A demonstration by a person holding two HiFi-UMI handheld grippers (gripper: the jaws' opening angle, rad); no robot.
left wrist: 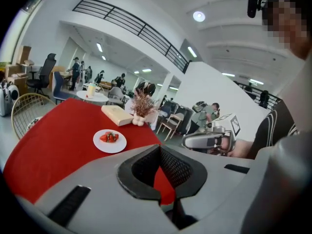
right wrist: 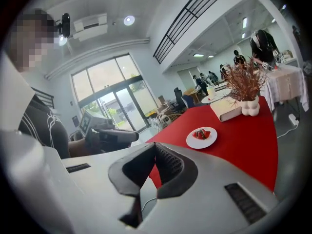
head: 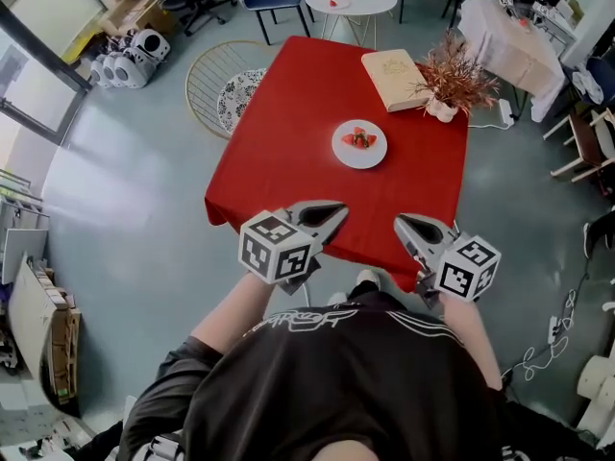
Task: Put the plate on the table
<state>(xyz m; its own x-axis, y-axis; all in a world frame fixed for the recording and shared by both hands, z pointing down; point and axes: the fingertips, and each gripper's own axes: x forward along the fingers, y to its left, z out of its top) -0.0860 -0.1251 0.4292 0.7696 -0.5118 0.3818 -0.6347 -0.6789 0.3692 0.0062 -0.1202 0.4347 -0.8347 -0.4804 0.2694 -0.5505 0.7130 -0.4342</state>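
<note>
Sitting mid-table on the red tablecloth (head: pixel 279 152), the white plate (head: pixel 359 157) is holding cut strawberries (head: pixel 358 139), a small white vase (head: pixel 442 110) is carrying dried branches (head: pixel 454 75), and the left gripper (head: pixel 334 219) and right gripper (head: pixel 404 225) are hovering closed and empty at the near edge.
</note>
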